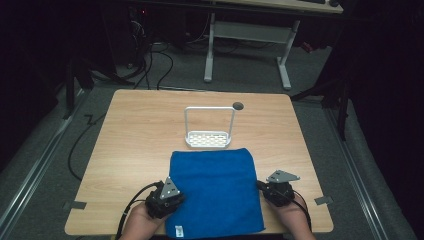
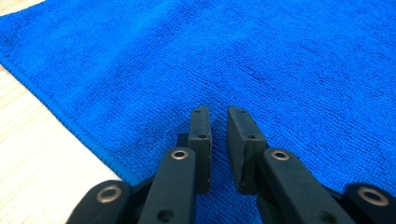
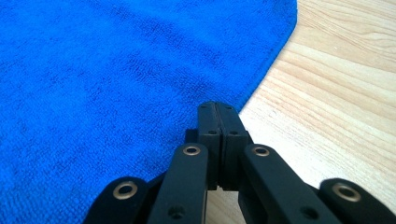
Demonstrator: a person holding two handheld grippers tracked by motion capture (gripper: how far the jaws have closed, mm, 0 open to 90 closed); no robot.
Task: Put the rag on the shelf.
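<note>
Two grippers flank the blue towel [image 1: 215,190], flat at the tabletop's [image 1: 135,135] 6 o'clock edge.
Left gripper [image 2: 218,114] fingers slightly parted over its left hem, grasping nothing; right gripper [image 3: 218,108] fingers clenched empty at the right hem, likely positioned for a fold.

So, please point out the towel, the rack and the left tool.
towel [image 1: 215,190], high view, middle of the cloth
rack [image 1: 208,139], high view, perforated base
left tool [image 2: 218,119], left gripper view, between its fingertips

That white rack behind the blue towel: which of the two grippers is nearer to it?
About even, perhaps the right. The left gripper sits at the towel's near-left edge, the right gripper at its right edge; the white rack stands beyond the towel's far edge.
</note>
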